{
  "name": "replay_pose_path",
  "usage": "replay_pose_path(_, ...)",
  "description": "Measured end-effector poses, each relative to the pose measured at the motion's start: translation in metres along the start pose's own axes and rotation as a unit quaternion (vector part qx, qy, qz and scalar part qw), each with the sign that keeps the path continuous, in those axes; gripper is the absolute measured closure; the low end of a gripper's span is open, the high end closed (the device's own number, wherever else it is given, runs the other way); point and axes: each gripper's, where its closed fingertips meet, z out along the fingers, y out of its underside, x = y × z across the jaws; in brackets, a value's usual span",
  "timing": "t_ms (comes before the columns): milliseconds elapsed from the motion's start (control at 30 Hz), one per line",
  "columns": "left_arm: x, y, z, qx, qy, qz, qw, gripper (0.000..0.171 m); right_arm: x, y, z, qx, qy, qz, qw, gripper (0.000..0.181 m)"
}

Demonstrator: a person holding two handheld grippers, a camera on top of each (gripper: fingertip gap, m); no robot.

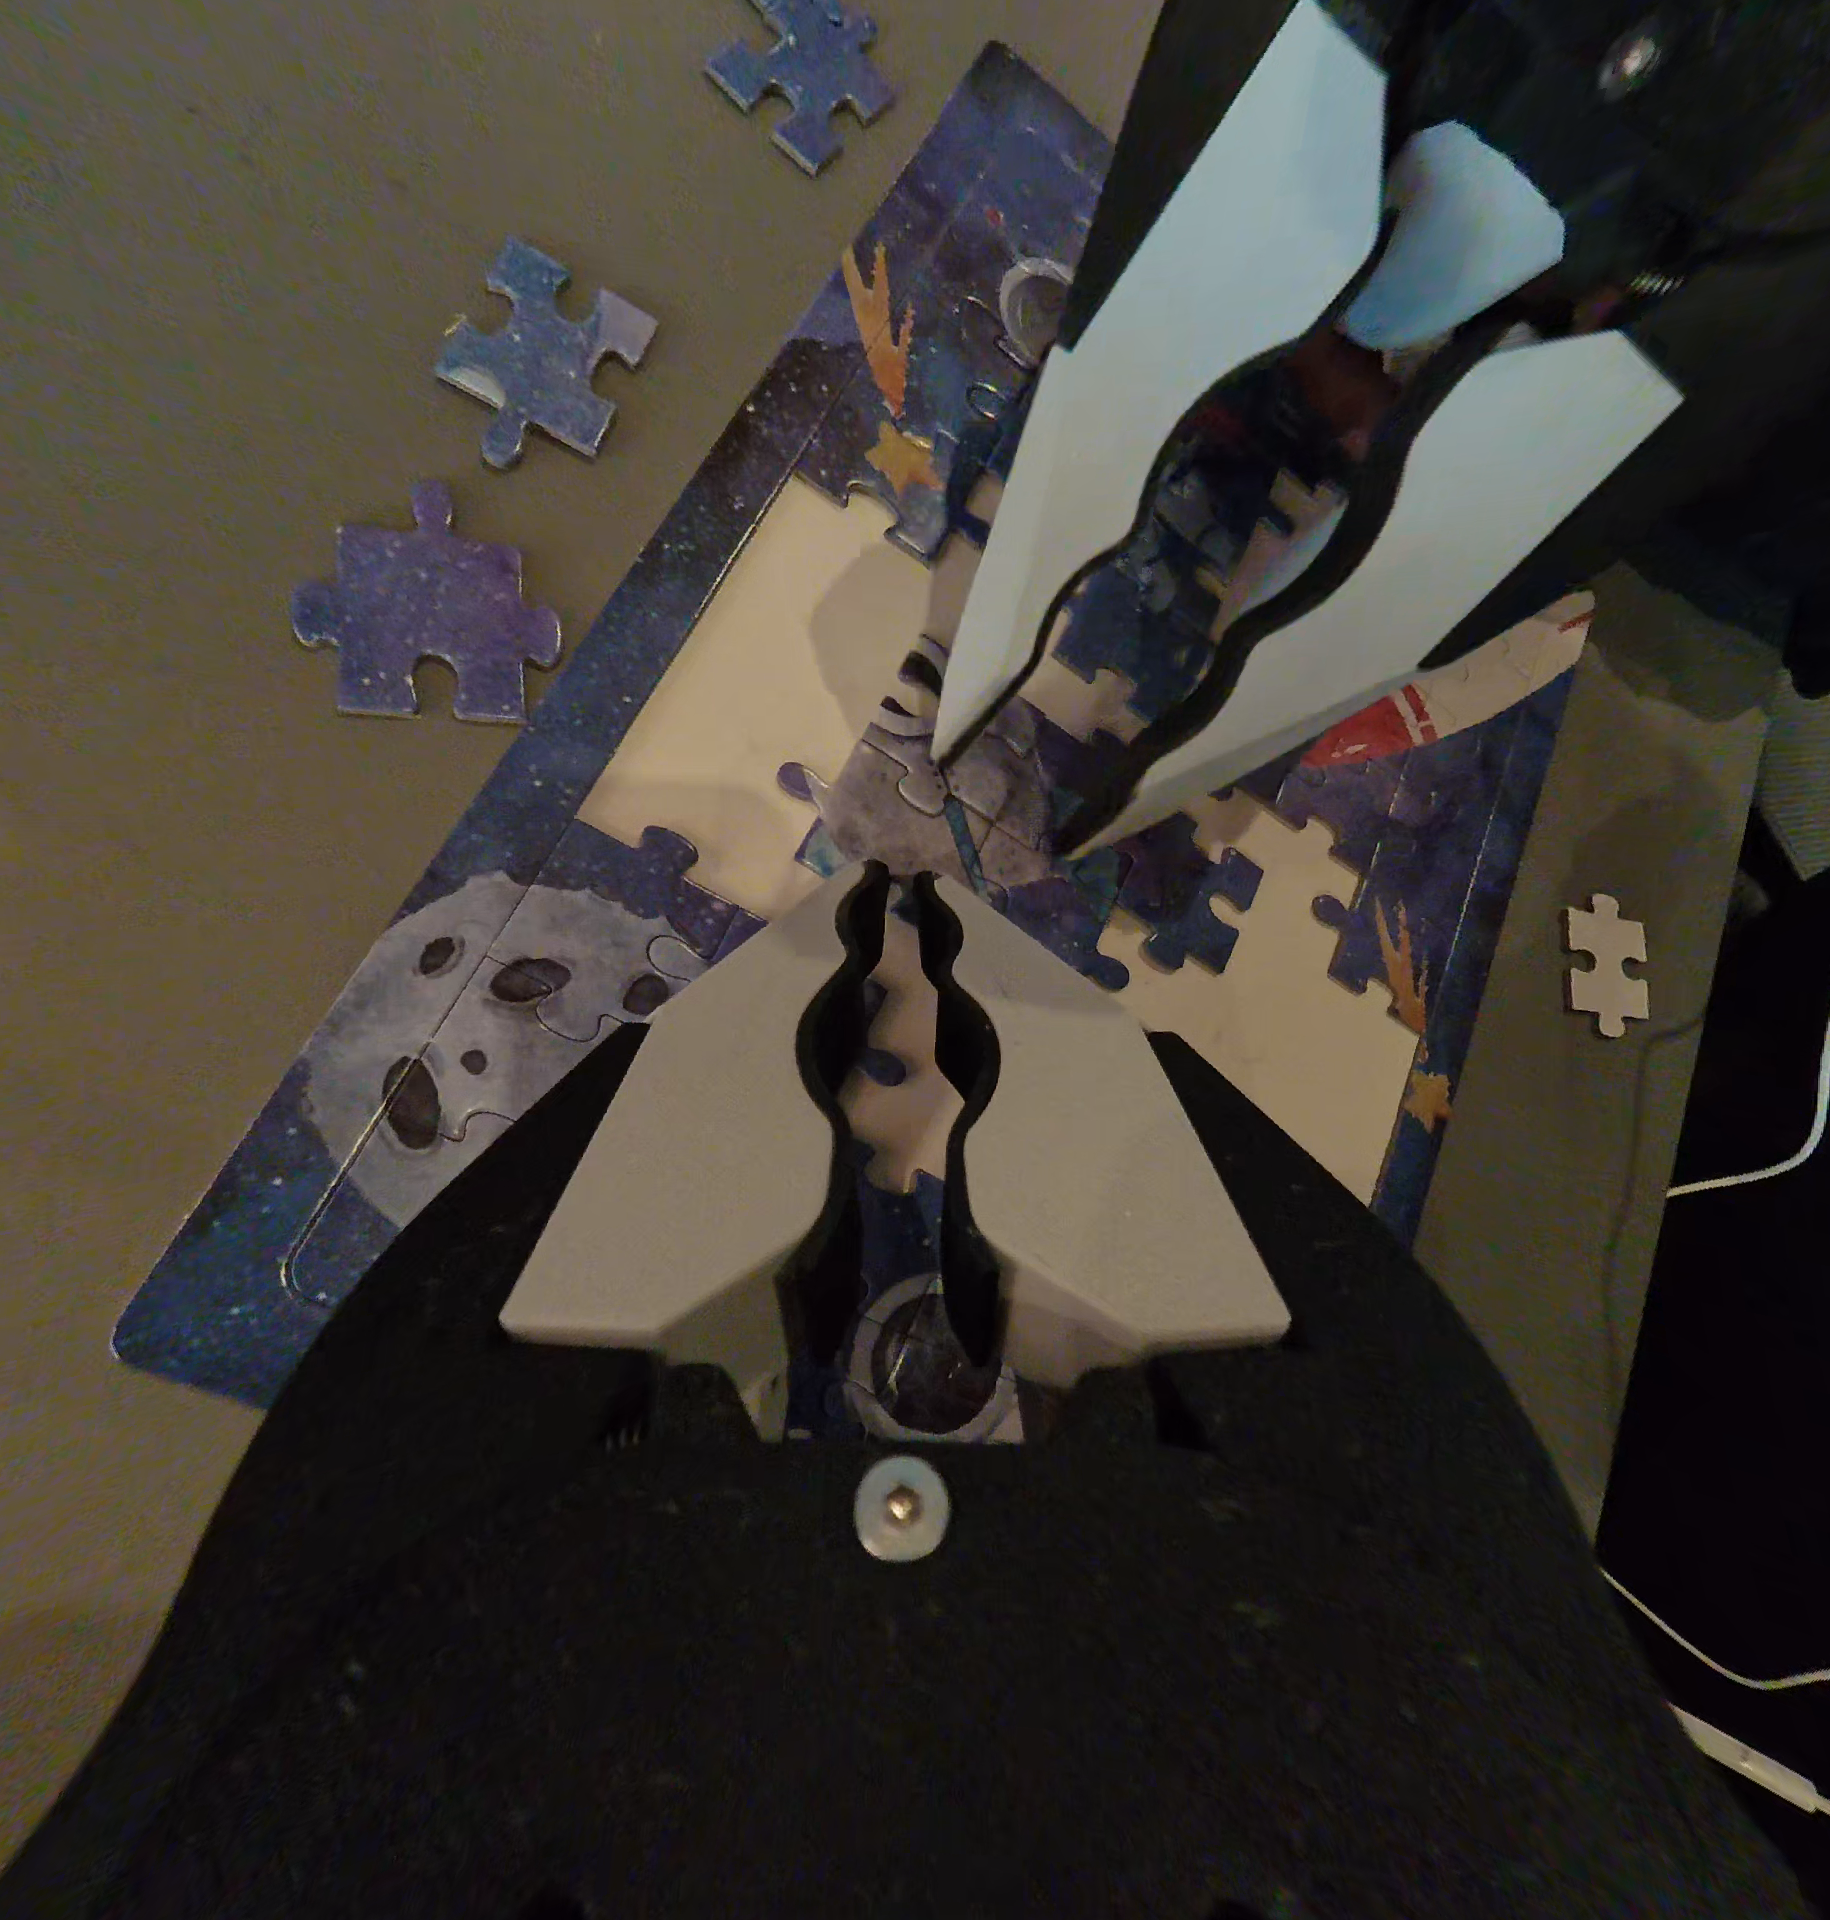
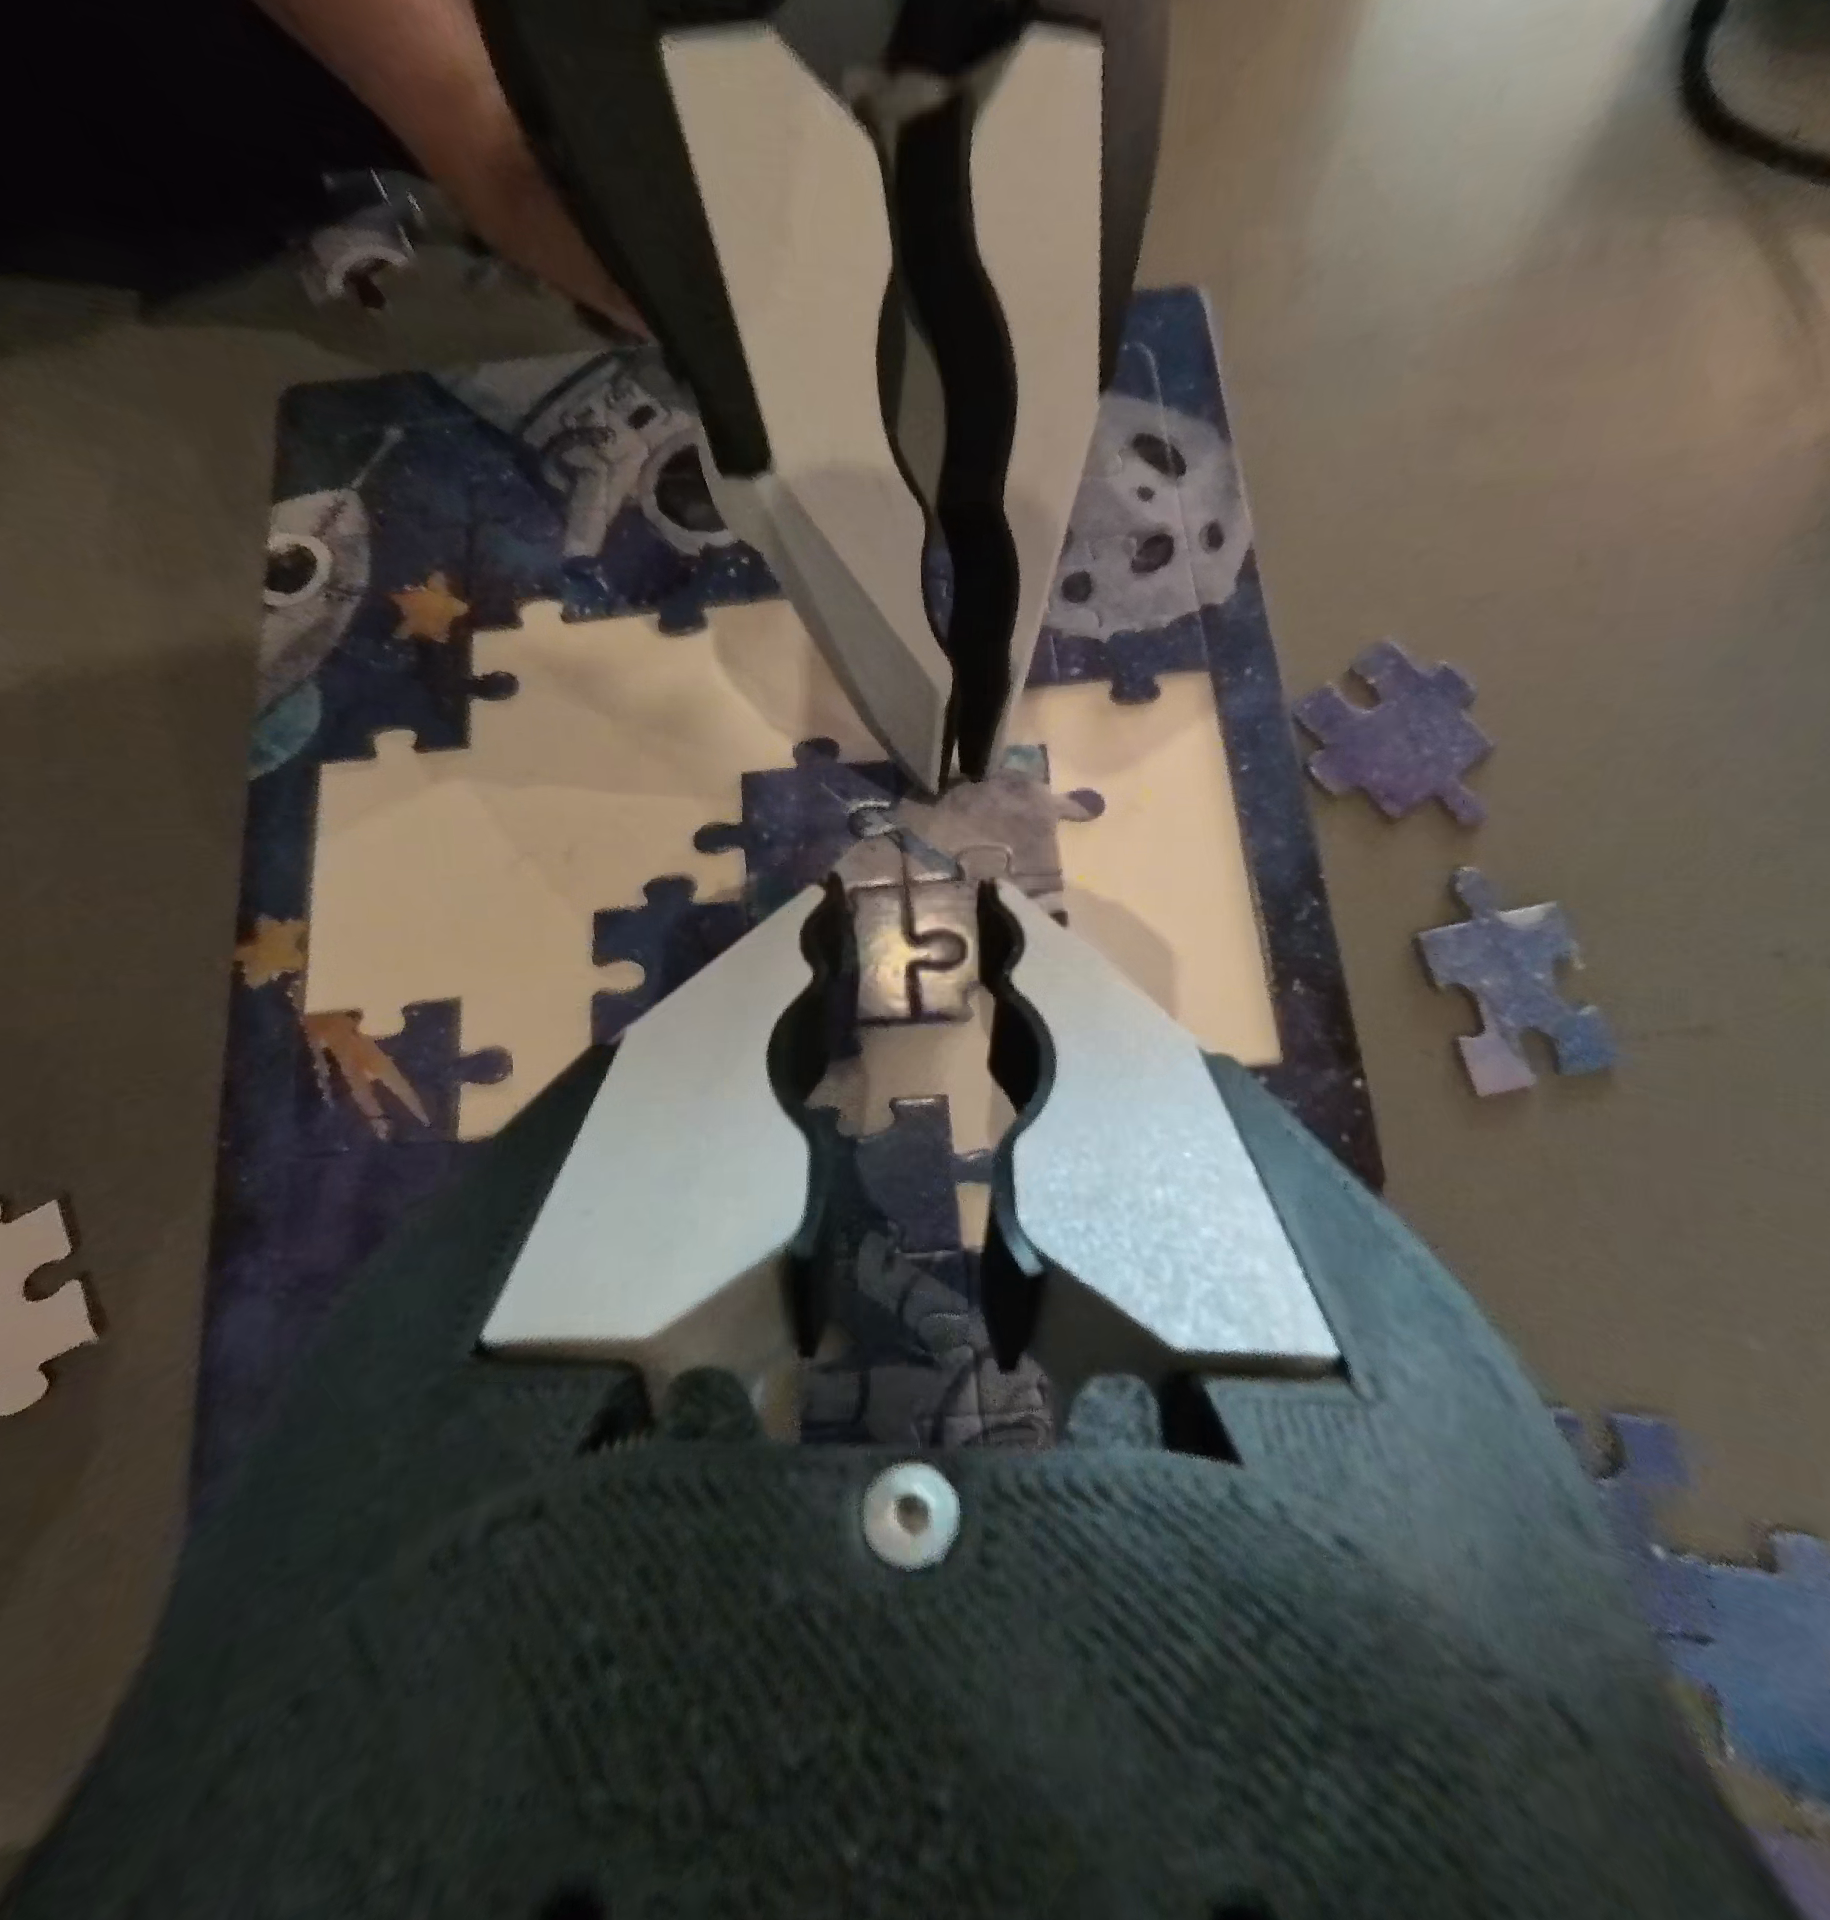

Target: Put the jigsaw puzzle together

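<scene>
Left hand-held gripper (image 1: 895,871): fingers nearly closed, tips down on the grey cluster of joined pcs (image 2: 916,961) mid-tray; can't tell if it's pinching anything. Right hand-held gripper (image 2: 911,894): fingers parted, straddling that cluster, tips at its edges, not clamped as far as I can see.

Puzzle tray (image 1: 620,623): border and corner areas filled (moon, astronaut, rocket), centre still mostly bare cream backing, roughly half done by my read.

Left to place: three blue loose pcs (image 1: 428,613) on table beside the tray's moon end, one face-down white pc (image 1: 1605,961) at opposite side.
</scene>
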Motion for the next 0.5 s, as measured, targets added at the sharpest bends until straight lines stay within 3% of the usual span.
replay_pose_path(400,0.0,0.0,0.0,0.0,0.0,0.0,1.0,0.168,-0.002,-0.003,0.002,0.003,0.005,-0.009,1.0,0.159)
replay_pose_path(500,0.0,0.0,0.0,0.0,0.0,0.001,1.0,0.168,0.01,-0.009,-0.011,0.022,0.039,-0.01,0.999,0.161)
